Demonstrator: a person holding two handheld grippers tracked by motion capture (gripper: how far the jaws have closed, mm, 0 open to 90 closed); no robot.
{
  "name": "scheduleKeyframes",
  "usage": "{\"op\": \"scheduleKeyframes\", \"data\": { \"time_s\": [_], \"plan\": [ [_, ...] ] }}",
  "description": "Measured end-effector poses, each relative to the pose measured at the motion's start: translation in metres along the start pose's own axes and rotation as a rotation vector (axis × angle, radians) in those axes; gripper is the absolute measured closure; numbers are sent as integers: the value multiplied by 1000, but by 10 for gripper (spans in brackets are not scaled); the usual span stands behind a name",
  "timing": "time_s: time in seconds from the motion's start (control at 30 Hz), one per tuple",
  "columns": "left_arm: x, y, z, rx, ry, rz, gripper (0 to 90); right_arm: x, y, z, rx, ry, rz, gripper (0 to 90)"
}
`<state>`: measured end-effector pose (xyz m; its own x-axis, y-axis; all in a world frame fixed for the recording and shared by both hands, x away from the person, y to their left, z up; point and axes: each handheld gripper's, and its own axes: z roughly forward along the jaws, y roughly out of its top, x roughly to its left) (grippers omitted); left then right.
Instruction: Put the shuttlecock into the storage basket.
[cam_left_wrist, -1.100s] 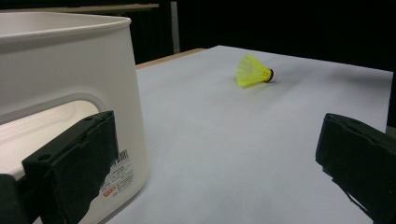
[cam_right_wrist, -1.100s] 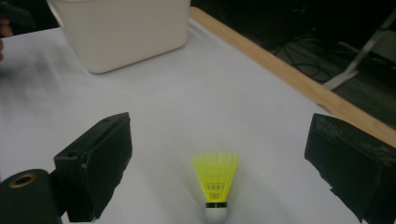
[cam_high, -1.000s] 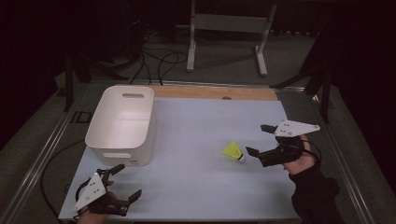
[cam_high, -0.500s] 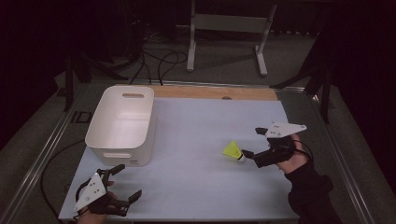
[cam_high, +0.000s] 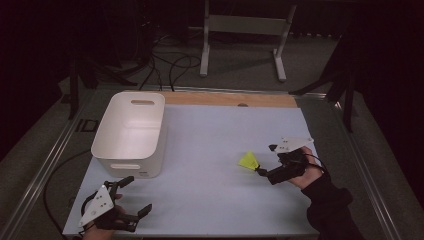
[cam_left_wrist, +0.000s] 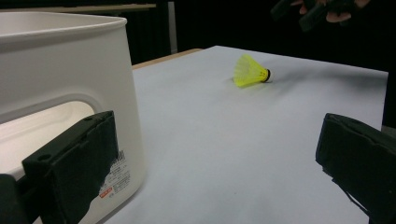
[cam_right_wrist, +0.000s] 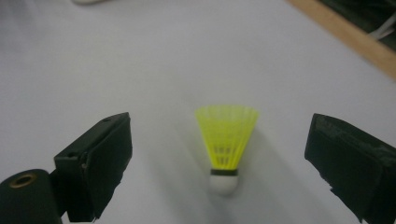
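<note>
- Right gripper (cam_high: 264, 161), jaws spread, flanks a yellow shuttlecock (cam_high: 248, 161) lying right of centre on the table (cam_high: 210, 150).
- Left gripper (cam_high: 134, 196), spread, lower left beside white bin (cam_high: 131, 131).
- Open tabletop between them.

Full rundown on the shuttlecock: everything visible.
The shuttlecock has a neon-yellow ribbed skirt that looks like plastic, a dark band and a rounded white cork tip. It lies on its side on the pale table sheet, tip toward the right gripper, whose open jaws flank it without touching. Nothing else touches it.
</note>
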<state>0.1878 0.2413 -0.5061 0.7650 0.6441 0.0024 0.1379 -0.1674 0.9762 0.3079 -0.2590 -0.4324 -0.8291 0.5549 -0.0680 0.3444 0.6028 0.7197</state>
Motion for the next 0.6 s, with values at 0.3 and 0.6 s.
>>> {"op": "scheduleKeyframes", "data": {
  "time_s": [0.3,0.6],
  "plan": [
    [0,0,0,0,-1,-1,0,0,-12,14,61,34,23,75],
    [0,0,0,-1,-3,-3,0,-2,-18,23,115,44,27,122]
  ]
}}
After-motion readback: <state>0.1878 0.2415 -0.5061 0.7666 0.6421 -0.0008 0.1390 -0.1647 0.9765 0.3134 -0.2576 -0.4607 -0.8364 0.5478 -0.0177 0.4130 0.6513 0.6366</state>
